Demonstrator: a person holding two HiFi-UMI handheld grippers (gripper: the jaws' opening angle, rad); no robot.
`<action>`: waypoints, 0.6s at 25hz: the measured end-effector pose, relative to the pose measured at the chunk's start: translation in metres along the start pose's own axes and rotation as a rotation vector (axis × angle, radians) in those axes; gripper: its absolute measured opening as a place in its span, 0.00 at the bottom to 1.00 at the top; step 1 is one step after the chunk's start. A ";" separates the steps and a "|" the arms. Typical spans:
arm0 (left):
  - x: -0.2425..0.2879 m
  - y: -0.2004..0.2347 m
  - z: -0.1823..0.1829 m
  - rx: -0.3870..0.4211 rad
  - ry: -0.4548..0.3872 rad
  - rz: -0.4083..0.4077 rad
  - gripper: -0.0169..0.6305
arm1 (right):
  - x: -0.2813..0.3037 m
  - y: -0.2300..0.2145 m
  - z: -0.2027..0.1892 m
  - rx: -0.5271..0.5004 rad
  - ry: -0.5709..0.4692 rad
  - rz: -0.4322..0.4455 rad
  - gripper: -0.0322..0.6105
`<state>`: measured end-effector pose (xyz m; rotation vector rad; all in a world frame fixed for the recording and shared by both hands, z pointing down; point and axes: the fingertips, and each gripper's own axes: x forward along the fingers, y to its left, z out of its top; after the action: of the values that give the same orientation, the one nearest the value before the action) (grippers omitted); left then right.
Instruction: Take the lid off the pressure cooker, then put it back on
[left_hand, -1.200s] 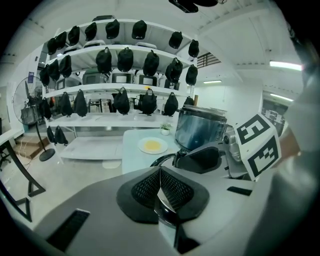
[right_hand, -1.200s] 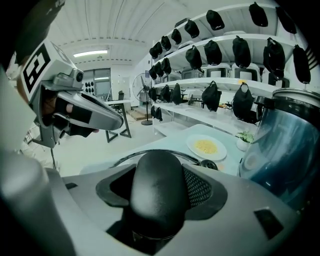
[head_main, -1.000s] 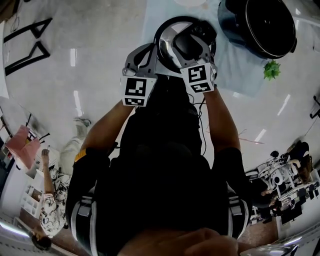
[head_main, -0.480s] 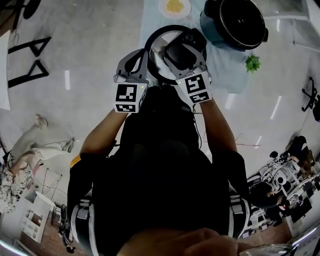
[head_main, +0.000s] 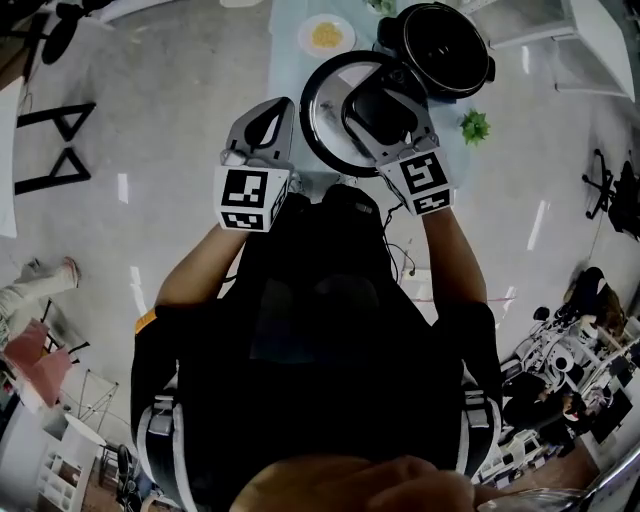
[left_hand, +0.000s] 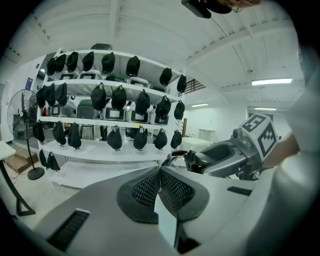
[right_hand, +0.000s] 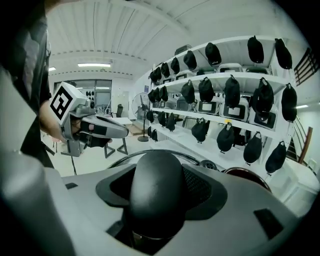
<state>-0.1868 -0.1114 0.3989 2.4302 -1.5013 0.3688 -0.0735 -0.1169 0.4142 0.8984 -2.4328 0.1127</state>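
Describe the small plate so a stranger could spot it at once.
Find the pale blue surface at the head view's top edge. Left of the black cooker pot on it lies a round white plate, the only thing holding yellow food.

My grey left gripper (head_main: 270, 115), with its black-and-white marker cube, is held out ahead of me, jaws pressed together on nothing. Just to its right, my grey right gripper (head_main: 380, 100) reaches slightly farther, jaws clamped around a rounded black lid handle (right_hand: 155, 185). My left forearm (head_main: 200, 265) and right forearm (head_main: 450, 250) extend forward.
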 end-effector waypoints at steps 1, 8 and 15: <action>0.003 -0.005 0.004 0.004 -0.004 -0.006 0.04 | -0.005 -0.008 0.002 -0.010 -0.002 -0.003 0.50; 0.043 -0.049 0.035 0.038 -0.017 -0.014 0.04 | -0.039 -0.087 0.001 -0.054 -0.014 -0.020 0.50; 0.098 -0.095 0.066 0.058 -0.016 -0.006 0.04 | -0.055 -0.168 -0.011 -0.066 0.001 -0.012 0.50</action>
<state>-0.0540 -0.1753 0.3637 2.4873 -1.5091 0.3979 0.0709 -0.2125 0.3781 0.8834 -2.4156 0.0280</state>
